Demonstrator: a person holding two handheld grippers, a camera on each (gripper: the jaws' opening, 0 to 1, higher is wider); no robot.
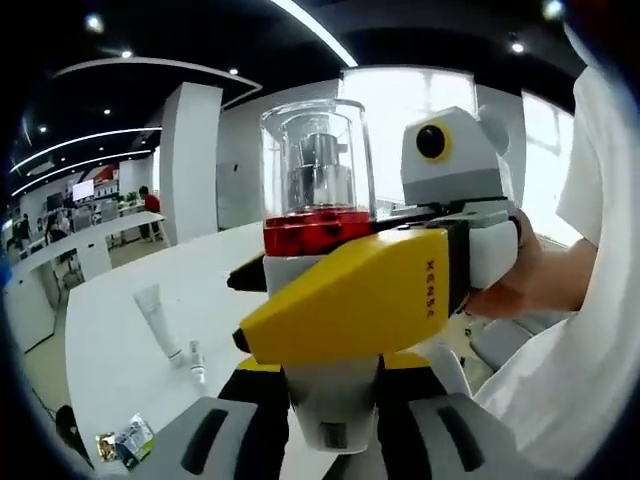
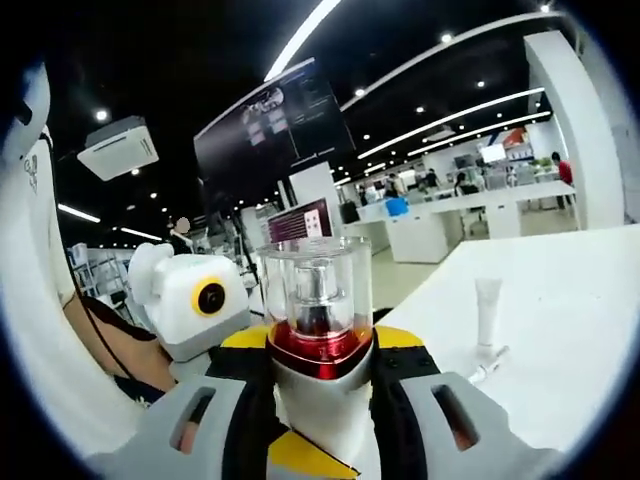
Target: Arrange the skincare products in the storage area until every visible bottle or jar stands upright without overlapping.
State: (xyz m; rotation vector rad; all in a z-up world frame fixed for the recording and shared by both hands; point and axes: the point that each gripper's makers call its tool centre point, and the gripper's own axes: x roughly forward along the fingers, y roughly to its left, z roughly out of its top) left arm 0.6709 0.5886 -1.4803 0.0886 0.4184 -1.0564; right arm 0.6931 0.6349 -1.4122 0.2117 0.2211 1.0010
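Both grippers, left [image 1: 330, 440] and right [image 2: 320, 420], clamped one clear-capped pump bottle [image 1: 318, 190] with a red collar. A white tube [image 2: 487, 315] lay on the white table [image 2: 570, 330].

Both cams sit super close to the same pump bottle [image 1: 318, 180], each looking along its own jaws from opposite sides. The left gripper view faces it with the right gripper [image 1: 360, 290] crossing in front of the bottle and bright windows behind. The right gripper view faces the bottle [image 2: 315, 300] toward a dark ceiling. Both share the bottle and the white surface [image 1: 110, 350] beyond it, with a white tube [image 2: 487, 315] lying there.
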